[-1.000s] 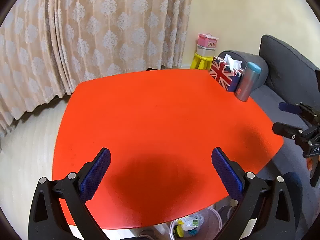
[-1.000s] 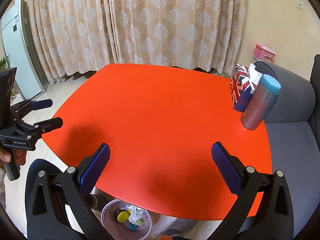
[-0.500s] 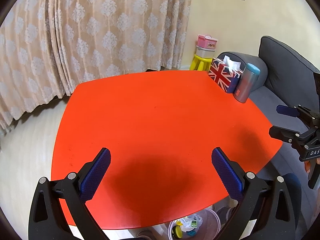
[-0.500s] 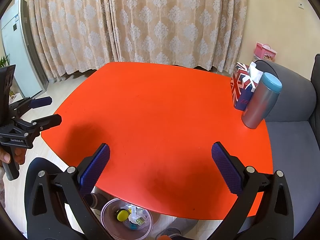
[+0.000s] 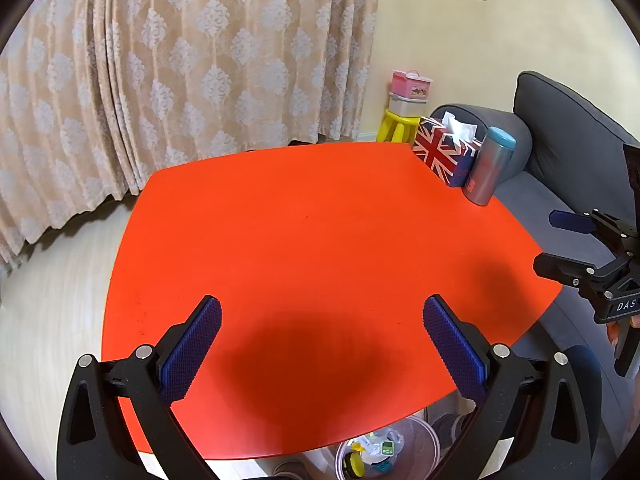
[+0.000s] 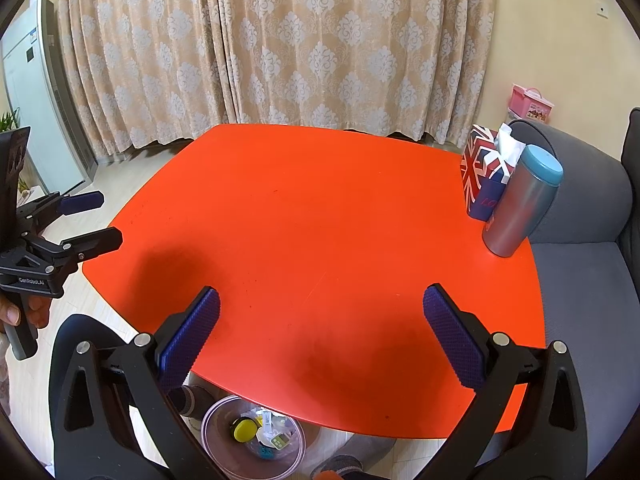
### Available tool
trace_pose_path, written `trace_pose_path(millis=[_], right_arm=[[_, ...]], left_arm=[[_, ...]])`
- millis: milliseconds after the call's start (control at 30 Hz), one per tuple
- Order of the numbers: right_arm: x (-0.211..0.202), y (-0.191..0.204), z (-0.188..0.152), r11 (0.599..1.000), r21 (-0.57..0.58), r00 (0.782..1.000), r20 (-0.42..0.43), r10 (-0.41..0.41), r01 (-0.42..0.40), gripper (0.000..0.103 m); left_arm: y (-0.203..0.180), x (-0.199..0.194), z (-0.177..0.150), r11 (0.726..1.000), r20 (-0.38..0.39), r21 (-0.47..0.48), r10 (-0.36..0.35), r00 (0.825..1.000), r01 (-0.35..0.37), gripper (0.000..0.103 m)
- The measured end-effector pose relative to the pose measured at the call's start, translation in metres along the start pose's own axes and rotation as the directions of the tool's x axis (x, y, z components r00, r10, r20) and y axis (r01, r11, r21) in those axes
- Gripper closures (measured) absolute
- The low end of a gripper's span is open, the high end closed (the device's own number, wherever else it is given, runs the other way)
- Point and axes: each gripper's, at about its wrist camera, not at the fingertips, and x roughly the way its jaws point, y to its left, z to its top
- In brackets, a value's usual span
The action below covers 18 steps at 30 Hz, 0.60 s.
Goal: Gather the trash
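A clear round bin [image 6: 252,438] stands on the floor under the near edge of the orange table [image 6: 320,216]. It holds small trash, including a yellow round piece [image 6: 245,429]. It also shows in the left wrist view [image 5: 386,454]. My left gripper [image 5: 320,320] is open and empty above the table's near edge. It also shows at the left of the right wrist view [image 6: 94,220]. My right gripper [image 6: 320,312] is open and empty above the near edge. It also shows at the right of the left wrist view [image 5: 554,242].
A Union Jack tissue box [image 6: 482,168] and a silver tumbler with a teal lid [image 6: 520,204] stand at the table's far right corner. A grey sofa [image 6: 588,264] runs along the right. Curtains [image 6: 280,48] hang behind. A yellow stool [image 5: 398,126] carries small boxes.
Both grippers have drawn back and up a little from the table. Both stay open and empty.
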Motion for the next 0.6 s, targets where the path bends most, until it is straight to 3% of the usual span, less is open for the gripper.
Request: trace_pose_path(millis=[600], right_arm=[[-0.0004, 0.0001, -0.0008, 1.0, 0.001, 1.0, -0.001, 0.001, -0.001, 0.003]], left_arm=[[-0.0041, -0.0001, 0.0, 1.0, -0.006, 0.004, -0.005, 1.0, 0.005, 0.006]])
